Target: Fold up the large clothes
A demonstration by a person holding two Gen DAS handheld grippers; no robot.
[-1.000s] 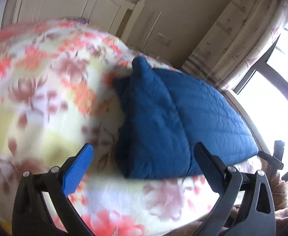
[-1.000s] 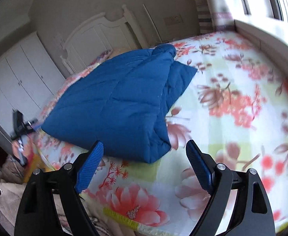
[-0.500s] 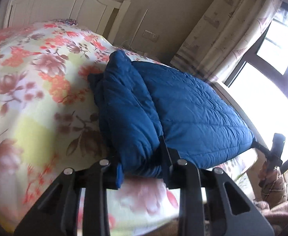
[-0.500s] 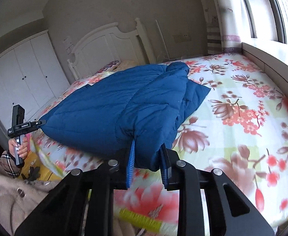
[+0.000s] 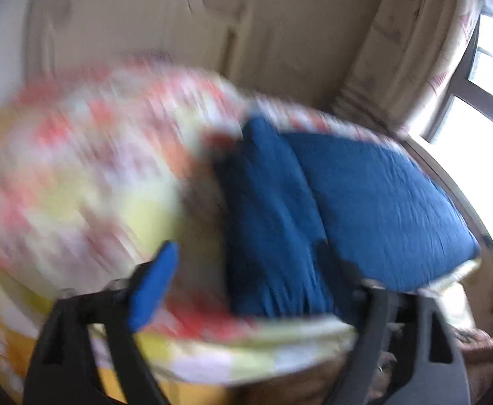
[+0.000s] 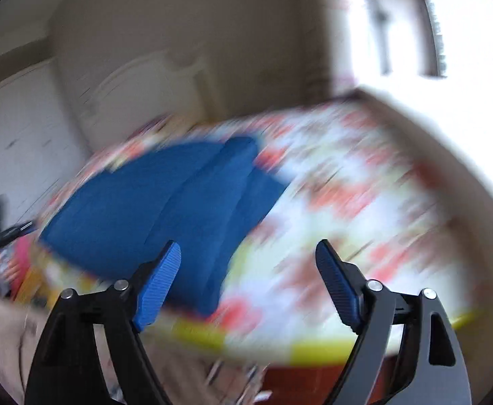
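The blue quilted garment [image 5: 364,209] lies folded on the floral bed [image 5: 78,175] — both tongs, left [image 5: 250,287] and right [image 6: 248,283], are opening, nothing between them; perhaps one more fold remains.

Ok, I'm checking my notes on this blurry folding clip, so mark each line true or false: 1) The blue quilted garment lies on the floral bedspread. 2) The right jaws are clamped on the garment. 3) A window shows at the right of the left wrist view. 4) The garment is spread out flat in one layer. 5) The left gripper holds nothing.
1) True: the blue quilted garment lies on the floral bedspread.
2) False: the right gripper has its jaws apart and opening, with nothing clamped.
3) True: the window is there, beside a curtain.
4) False: it is folded over itself, with a thick fold along its length.
5) True: the left gripper is opening and grips nothing.
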